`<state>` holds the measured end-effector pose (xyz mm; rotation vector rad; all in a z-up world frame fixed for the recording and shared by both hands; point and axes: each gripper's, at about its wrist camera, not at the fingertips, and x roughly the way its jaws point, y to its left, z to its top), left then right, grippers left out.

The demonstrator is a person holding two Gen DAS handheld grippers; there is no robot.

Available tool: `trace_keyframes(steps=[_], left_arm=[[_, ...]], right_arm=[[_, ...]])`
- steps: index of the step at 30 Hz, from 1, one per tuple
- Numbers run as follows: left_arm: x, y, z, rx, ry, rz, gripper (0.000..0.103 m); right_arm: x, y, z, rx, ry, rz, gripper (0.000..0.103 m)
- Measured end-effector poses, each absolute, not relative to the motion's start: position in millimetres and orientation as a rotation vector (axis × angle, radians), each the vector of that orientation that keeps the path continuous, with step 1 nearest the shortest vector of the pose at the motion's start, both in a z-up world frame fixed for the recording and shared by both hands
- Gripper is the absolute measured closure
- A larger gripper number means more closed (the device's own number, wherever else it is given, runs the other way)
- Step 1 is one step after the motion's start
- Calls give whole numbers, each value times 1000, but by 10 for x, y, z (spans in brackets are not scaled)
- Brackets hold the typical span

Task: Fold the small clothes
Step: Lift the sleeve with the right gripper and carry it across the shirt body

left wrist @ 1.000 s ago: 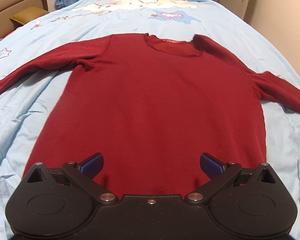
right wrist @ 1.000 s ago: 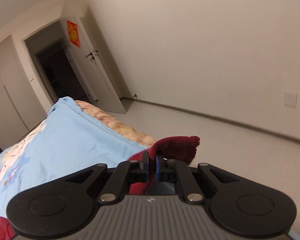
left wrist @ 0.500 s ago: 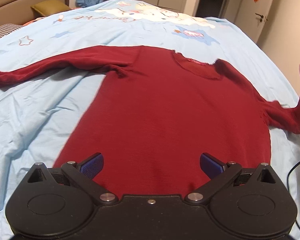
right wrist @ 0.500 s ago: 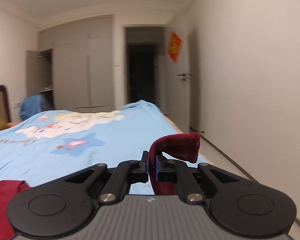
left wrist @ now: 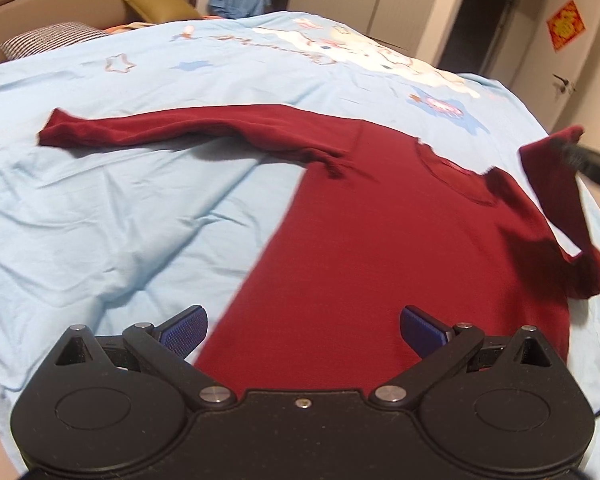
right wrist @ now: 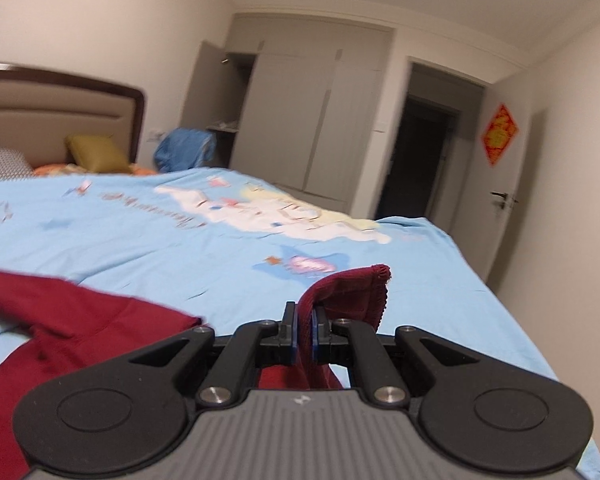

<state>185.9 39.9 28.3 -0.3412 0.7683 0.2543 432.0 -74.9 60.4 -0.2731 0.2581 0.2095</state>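
Right claw (right wrist: 303, 330) is clamped on the sweater's (left wrist: 380, 248) sleeve cuff (right wrist: 352, 292), lifted off the bed (left wrist: 120, 200). Left claw (left wrist: 303, 326) gapes empty over the hem just ahead. Risks: thin pinch slips mid-swing; unpinned body drags, fold goes crooked.

open bedspread (left wrist: 112, 216) beside sweater (left wrist: 380, 248)

left wrist angled down, right wrist nearly level, both facing bed (left wrist: 100, 200)
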Motion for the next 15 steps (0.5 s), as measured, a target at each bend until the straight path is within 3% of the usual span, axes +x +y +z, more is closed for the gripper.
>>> trace_keyframes(steps=[15], left_arm=[[1648, 704, 268, -391, 750, 319, 1]], right_arm=[[3982, 411, -364, -614, 355, 366, 95]])
